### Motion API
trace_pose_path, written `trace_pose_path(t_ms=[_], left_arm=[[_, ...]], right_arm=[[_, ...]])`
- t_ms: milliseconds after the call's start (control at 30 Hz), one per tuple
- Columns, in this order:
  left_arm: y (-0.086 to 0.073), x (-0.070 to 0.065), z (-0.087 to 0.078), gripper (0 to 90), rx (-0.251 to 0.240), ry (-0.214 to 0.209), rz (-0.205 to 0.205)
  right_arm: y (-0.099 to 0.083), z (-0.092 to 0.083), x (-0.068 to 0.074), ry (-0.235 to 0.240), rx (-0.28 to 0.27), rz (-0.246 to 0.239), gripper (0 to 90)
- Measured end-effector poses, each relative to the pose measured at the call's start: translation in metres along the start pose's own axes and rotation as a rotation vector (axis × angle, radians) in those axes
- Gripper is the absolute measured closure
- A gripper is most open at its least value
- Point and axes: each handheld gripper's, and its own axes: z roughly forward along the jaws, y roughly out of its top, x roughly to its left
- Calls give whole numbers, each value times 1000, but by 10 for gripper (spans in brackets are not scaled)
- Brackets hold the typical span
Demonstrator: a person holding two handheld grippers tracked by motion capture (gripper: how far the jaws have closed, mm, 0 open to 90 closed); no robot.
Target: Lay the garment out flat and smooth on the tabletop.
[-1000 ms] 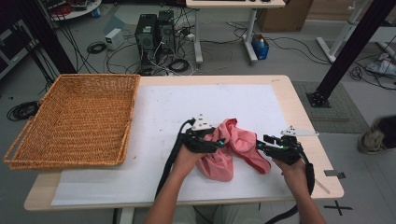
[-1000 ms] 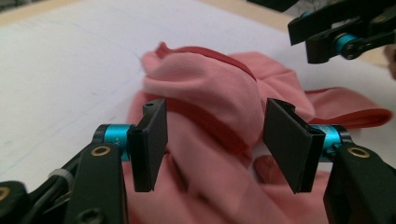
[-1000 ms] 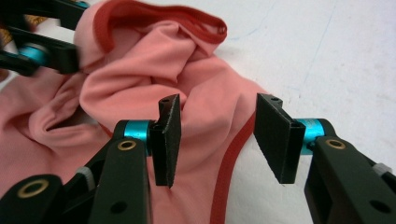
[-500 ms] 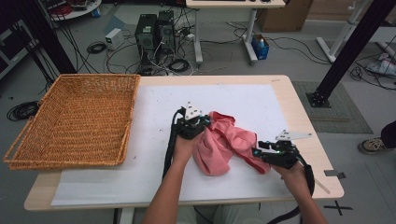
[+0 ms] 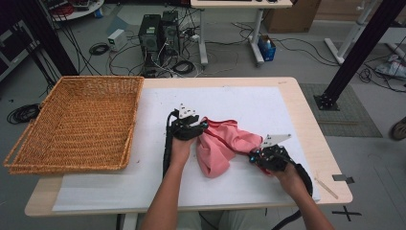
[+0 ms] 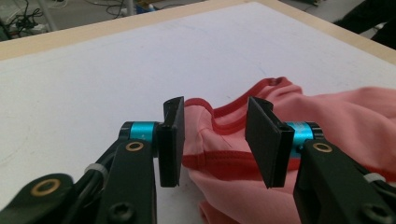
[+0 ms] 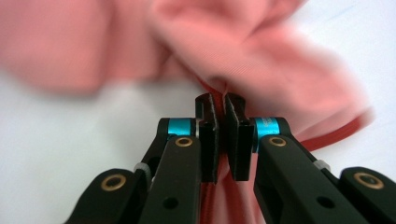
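A crumpled pink garment [image 5: 222, 146] with a red hem lies on the white sheet near the table's front. My left gripper [image 5: 203, 127] is at its far-left corner. In the left gripper view the jaws [image 6: 215, 140] stand open, having just opened; the red hem [image 6: 210, 161] lies between them and the pads do not press on it. My right gripper [image 5: 252, 155] is at the garment's right end. Its jaws [image 7: 220, 109] have just closed and pinch a fold of the pink fabric [image 7: 233, 56].
A large wicker basket [image 5: 76, 122] sits on the table's left end. The white sheet [image 5: 268, 105] covers most of the wooden table top. A wooden stick [image 5: 327, 186] lies near the front right corner. Computers and cables are on the floor beyond the far edge.
The left gripper moved left and away from me, then let go of the hem. The right gripper shifted left and shut on the garment, which now lies more spread between the two.
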Motion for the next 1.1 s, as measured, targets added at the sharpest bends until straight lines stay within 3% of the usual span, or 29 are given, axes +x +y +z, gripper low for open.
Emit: trace_pose_path(t_ms=[100,133,167,233,300,333,367,433,500,533,567,600,700,733,767,833,867,933,967,1000,1100], left_arm=[[0,-1,-10,538,-10,-4,-1],[-1,-1,-13,538,-18,-7,-5],[-2,-1,-17,538,-17,-11,-6],[-4,-2,-22,538,-13,-22,-16],[-7,-5,-25,538,1,-52,-19],[-10,-8,-26,527,18,-79,-27],[-10,-8,-26,508,18,-79,-27],[-13,-17,-22,481,85,-112,-7],[-13,-21,-19,460,108,-114,4],[-14,-24,-16,445,132,-113,26],[-14,-26,-14,445,141,-111,32],[-16,-28,-8,444,170,-108,39],[-19,-30,-3,498,215,-120,58],[-20,-31,-1,596,235,-129,75],[-21,-32,-1,734,235,-131,82],[-23,-33,-3,809,219,-130,84],[-25,-33,-6,809,214,-132,86],[-29,-32,-14,833,198,-145,77],[-32,-31,-22,841,183,-163,58],[-32,-31,-22,842,183,-163,58],[-40,-38,-45,846,173,-191,80]], right_arm=[[15,-7,-14,-41,-52,29,852],[25,-8,-25,-80,-75,57,852],[41,-6,-42,-139,-93,145,851],[47,-4,-48,-156,-102,174,851],[64,6,-63,-201,-110,217,851],[73,19,-73,-244,-92,239,851],[73,19,-73,-244,-92,239,851],[76,38,-84,-296,-52,263,845],[74,43,-86,-311,-47,272,827],[72,43,-89,-342,-58,307,703],[72,43,-89,-342,-58,307,703],[71,33,-89,-338,-111,336,637],[72,19,-86,-341,-149,332,634],[72,11,-83,-339,-168,324,634],[68,-4,-75,-304,-202,305,634],[61,-10,-67,-272,-204,292,634],[61,-10,-67,-272,-204,292,634],[48,-9,-56,-227,-176,299,634],[36,-1,-45,-166,-148,316,634],[32,3,-40,-155,-136,311,634],[26,22,-26,-98,-94,328,594]])
